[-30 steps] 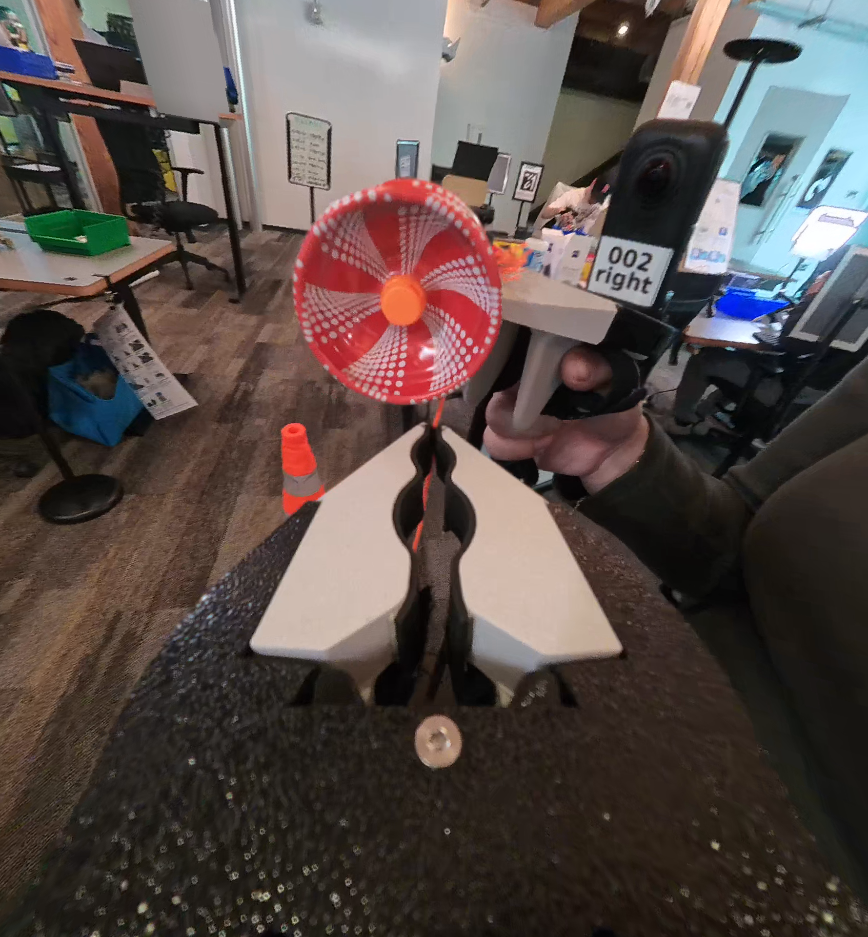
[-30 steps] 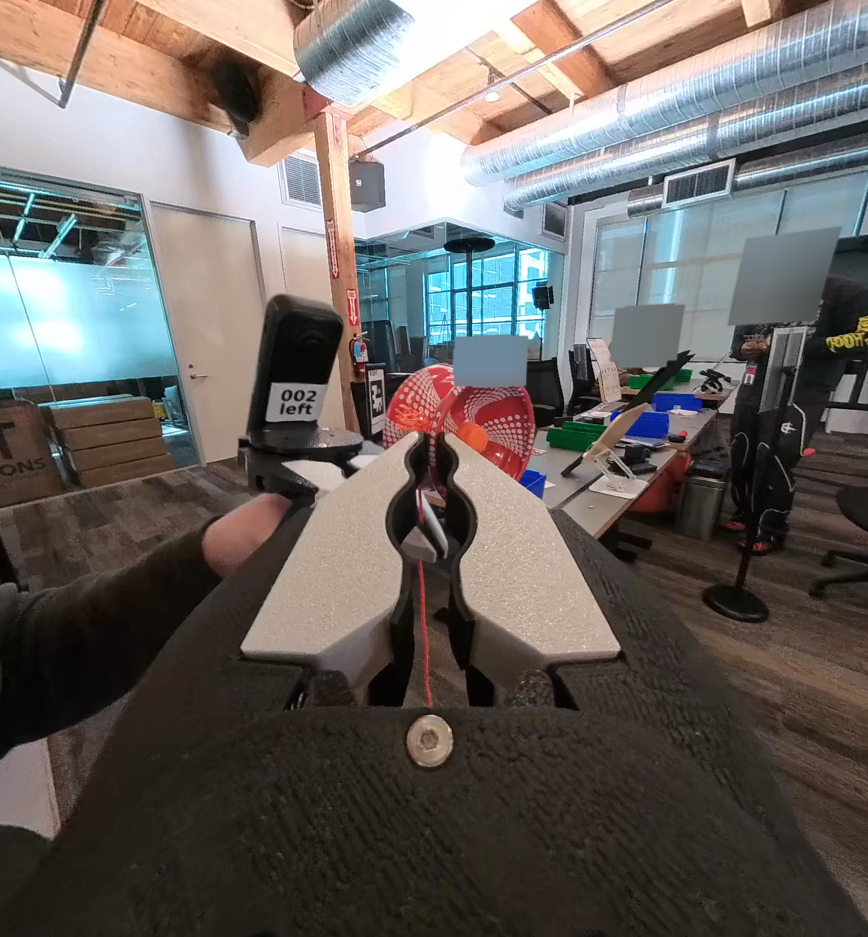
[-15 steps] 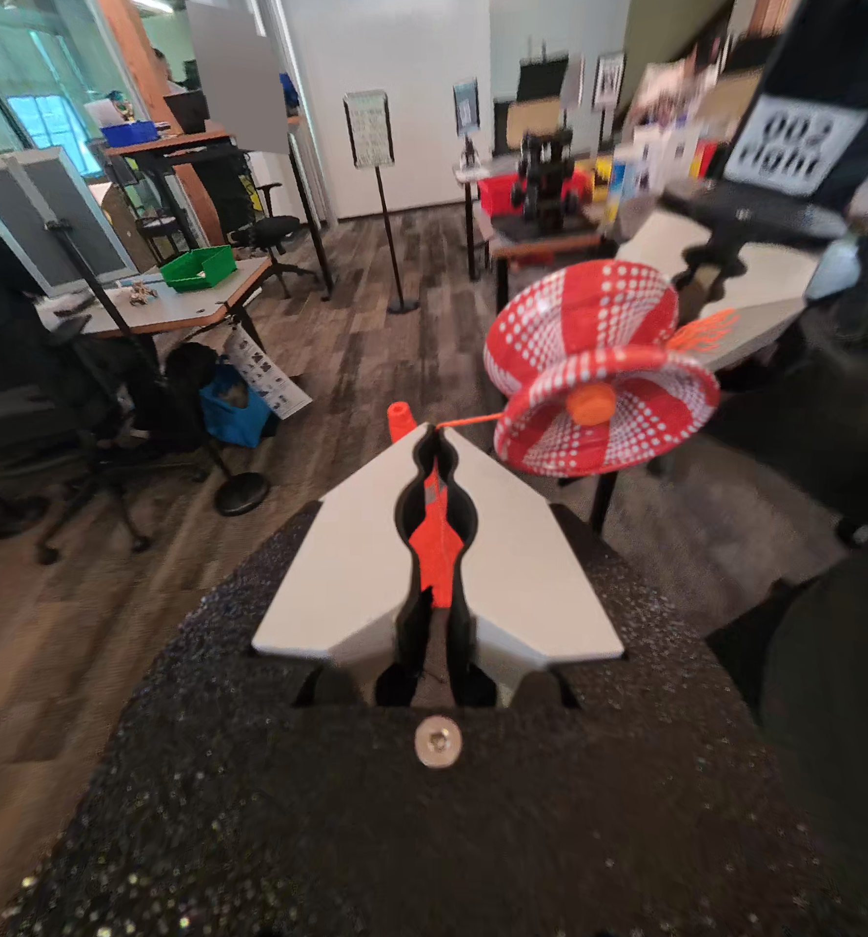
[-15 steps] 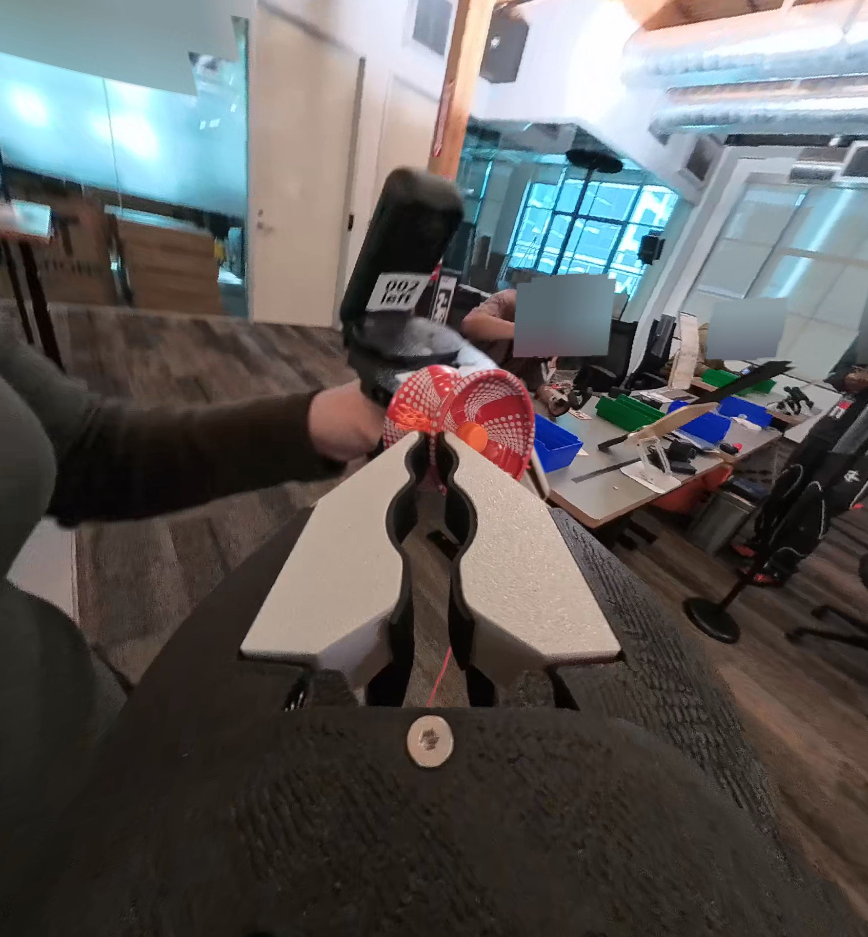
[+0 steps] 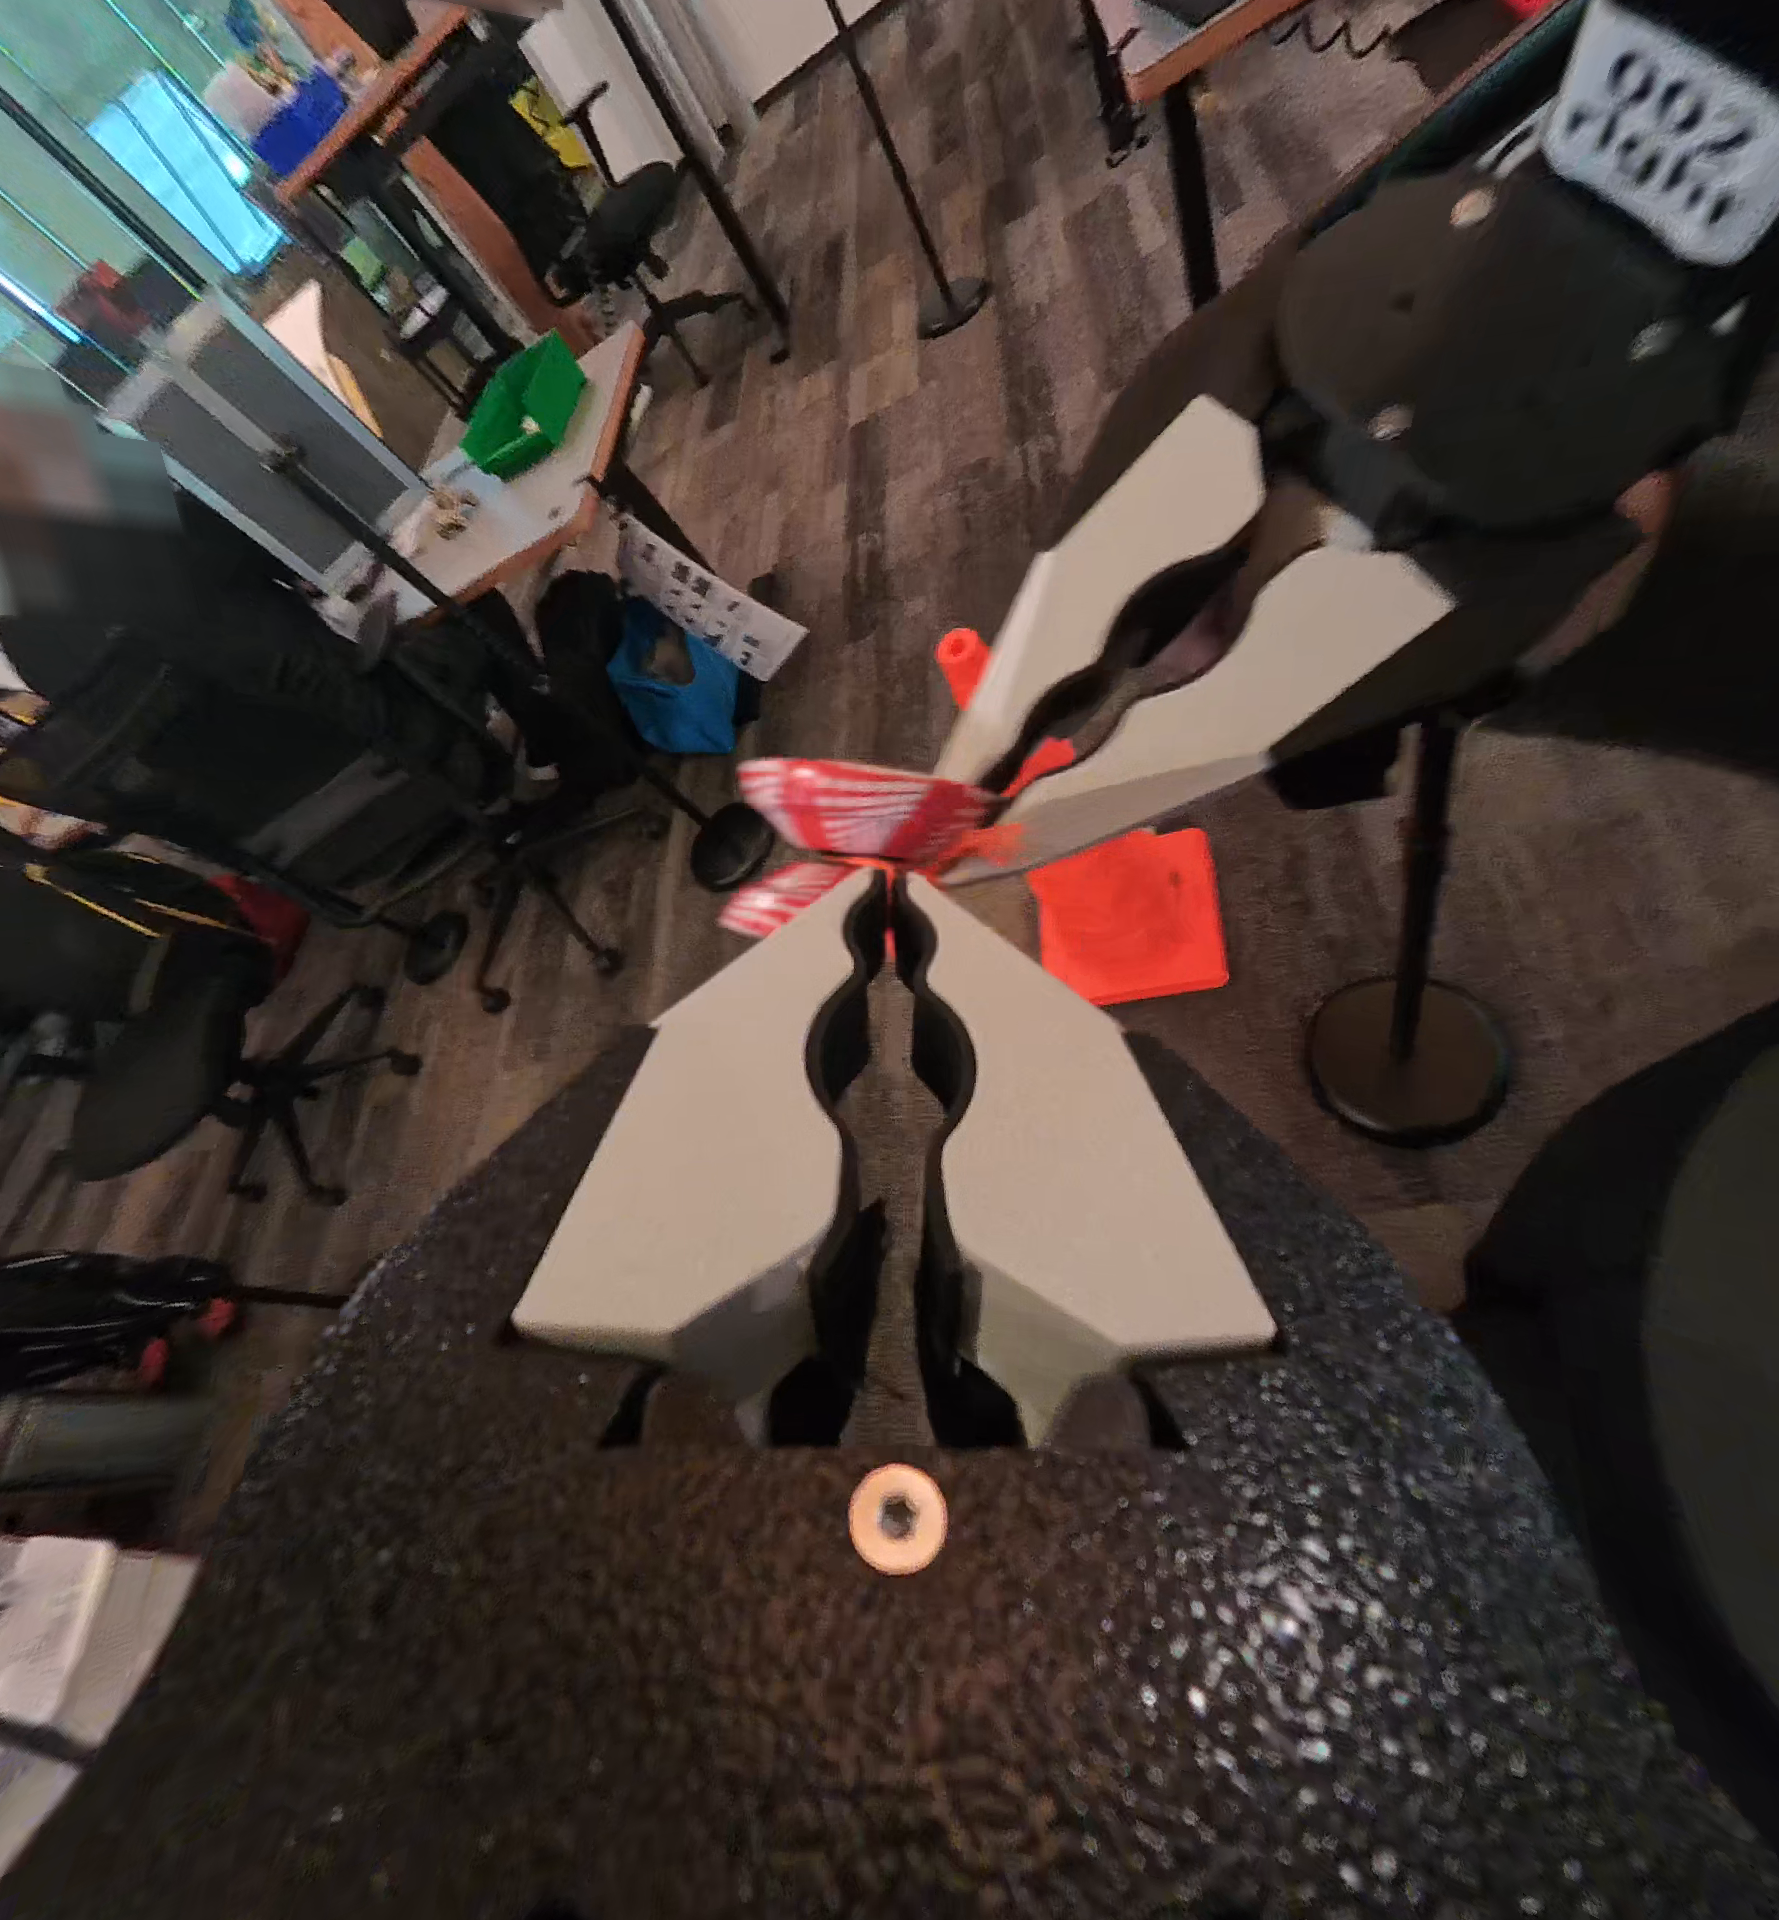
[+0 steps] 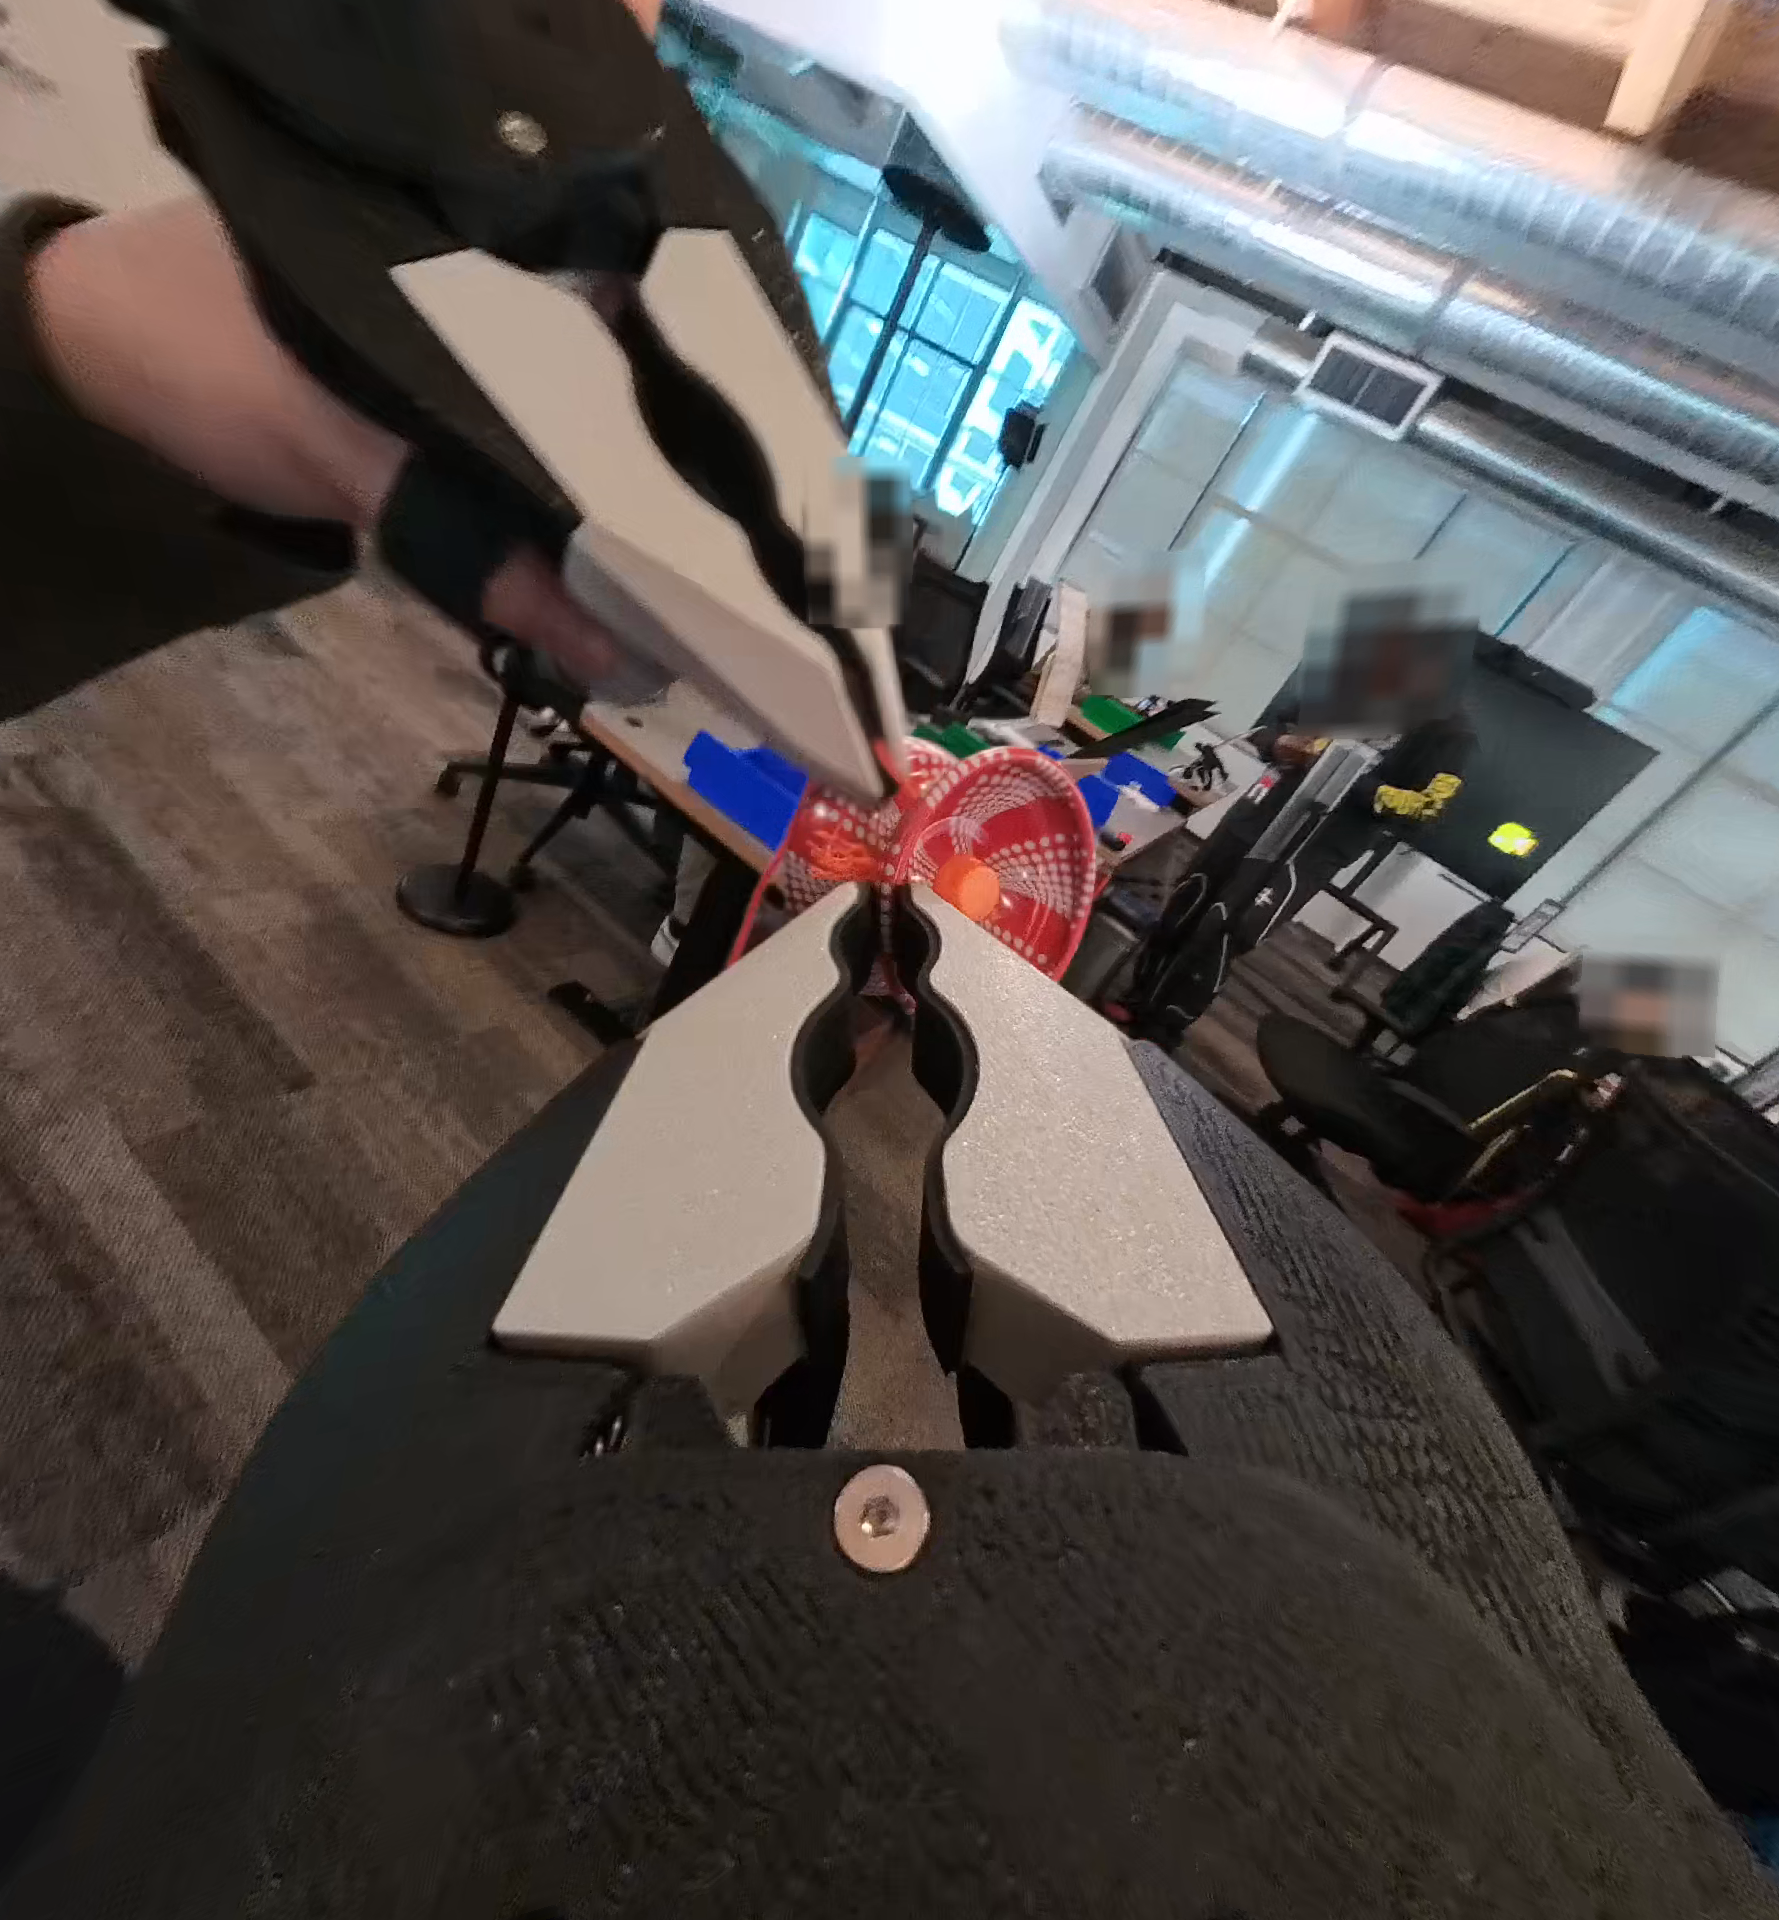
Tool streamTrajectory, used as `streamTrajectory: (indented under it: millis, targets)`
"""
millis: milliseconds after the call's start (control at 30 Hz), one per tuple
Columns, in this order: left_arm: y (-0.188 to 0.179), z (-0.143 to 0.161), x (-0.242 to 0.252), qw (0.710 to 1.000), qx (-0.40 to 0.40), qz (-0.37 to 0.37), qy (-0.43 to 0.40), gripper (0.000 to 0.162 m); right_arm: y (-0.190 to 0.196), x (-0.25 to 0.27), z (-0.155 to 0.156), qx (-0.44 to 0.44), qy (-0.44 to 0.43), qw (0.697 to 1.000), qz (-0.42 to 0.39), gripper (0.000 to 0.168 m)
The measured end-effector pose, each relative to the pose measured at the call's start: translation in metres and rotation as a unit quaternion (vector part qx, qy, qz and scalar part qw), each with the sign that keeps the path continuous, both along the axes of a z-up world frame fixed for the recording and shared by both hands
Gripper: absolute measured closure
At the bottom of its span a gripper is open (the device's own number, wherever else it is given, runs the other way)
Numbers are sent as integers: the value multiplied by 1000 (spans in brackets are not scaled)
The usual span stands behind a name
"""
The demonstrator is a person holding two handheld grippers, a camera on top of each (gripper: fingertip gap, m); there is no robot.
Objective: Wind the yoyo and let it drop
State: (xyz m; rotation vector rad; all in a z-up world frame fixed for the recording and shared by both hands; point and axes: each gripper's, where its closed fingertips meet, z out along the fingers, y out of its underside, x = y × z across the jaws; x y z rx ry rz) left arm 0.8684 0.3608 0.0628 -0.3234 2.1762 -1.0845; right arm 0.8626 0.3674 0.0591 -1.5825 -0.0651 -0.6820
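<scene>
The right tool is gripping the red yoyo at its narrow waist, while the left tool, pinching the string, is crossing just above its groove.

Patchwork brown carpet floor, black office chairs, silver ceiling ducts, glass partition walls.

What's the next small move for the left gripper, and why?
Probably sweep the left gripper, pinching the string, one turn around the groove of the yoyo: the right gripper holds the yoyo, and a slack string loop hangs unwound beside it.
</scene>
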Motion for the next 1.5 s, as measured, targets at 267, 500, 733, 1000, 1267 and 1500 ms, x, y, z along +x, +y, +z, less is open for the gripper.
streamTrajectory:
  millis: [267,500,733,1000,1267,1500]
  targets:
    - [-20,-85,-25,979,8,-18,201,159,-11,10,26,102,-12,994,-38,167]
    - [-16,-12,-15,872,-428,-80,225,93,-21,0,29,146,29,988,40,167]
    - [-2,16,-11,879,-455,-77,120,144,-3,-19,17,96,-12,992,75,167]
    - [-3,12,-10,886,-442,-87,106,160,-6,-12,12,59,-82,994,33,167]
    - [6,11,-5,935,-354,-14,-20,162,-16,-4,25,135,39,988,69,140]
    - [0,0,-3,946,-323,-10,-22,161,-4,2,14,112,165,976,88,159]
